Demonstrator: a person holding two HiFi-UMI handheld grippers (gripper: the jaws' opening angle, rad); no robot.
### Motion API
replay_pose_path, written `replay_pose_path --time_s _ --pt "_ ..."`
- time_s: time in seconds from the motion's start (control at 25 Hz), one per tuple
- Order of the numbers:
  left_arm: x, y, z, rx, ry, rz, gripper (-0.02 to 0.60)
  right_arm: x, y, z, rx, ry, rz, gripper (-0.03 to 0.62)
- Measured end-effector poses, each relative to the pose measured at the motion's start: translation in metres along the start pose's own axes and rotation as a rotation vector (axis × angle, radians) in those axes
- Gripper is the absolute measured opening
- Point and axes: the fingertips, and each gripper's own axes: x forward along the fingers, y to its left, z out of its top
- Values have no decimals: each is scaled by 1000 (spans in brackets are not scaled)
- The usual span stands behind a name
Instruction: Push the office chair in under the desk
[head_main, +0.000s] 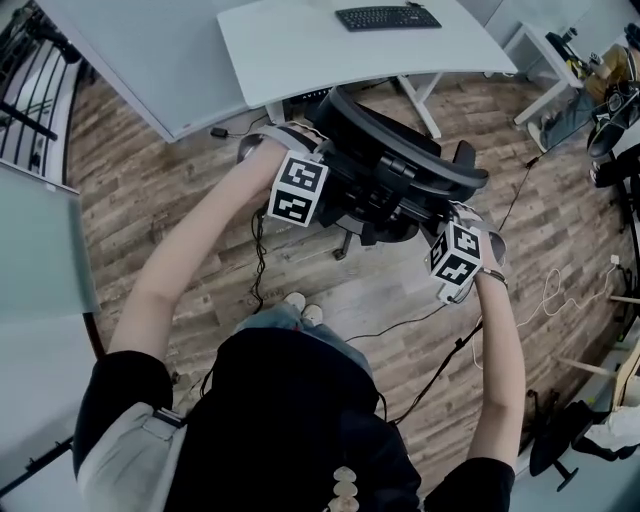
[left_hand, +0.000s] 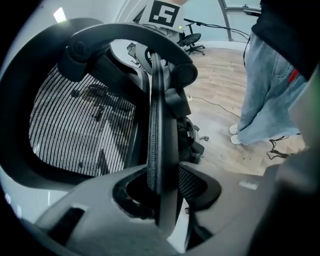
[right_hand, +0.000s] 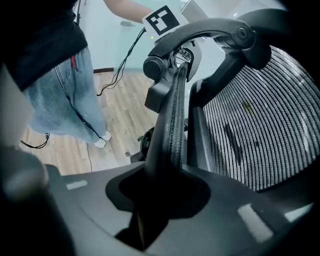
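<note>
**A:** Where do we stand with the black mesh-backed office chair (head_main: 400, 165)?

**B:** We have it by the back. Our left gripper (left_hand: 161, 187) is clamped on the left side of the dark plastic backrest rim (left_hand: 160, 120). Its jaws are at a middling width with the rim pinched between them. Our right gripper (right_hand: 165, 185) grips the opposite side of the rim the same way.

**A:** And where is the chair itself?

**B:** It stands on the grey-brown wood-plank floor (head_main: 180, 210), facing the white curved-edge desk (head_main: 300, 50). In the head view the top of the backrest lies just short of the desk's edge, below the black keyboard (head_main: 388, 17). The chair's dark base (head_main: 350, 240) shows on open floor on our side. We judge the seat is at most partly under the desk.

**A:** So what is done, and what is left?

**B:** The two-sided grip is made and the chair looks lined up with the opening. Most of the push is not yet done. We have to roll it forward until the seat sits under the top and the backrest is near the edge.

**A:** Anything to mind?

**B:** A thin black cable (head_main: 260, 255) lies on the floor near the base, and the white desk leg (head_main: 425, 100) stands close to the path.
</note>
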Motion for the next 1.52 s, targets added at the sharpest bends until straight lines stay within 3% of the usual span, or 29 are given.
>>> replay_pose_path --time_s 0.92,1.2,1.52 --pt "30 -2 -11 -140 101 81 133 50 -40 -16 -176 -63 10 104" --pt "51 67 -3 -201 129 60 130 60 -118 -51 -233 -106 77 103" --pt "71 88 10 -308 200 58 129 76 -157 -79 -334 -149 105 103"
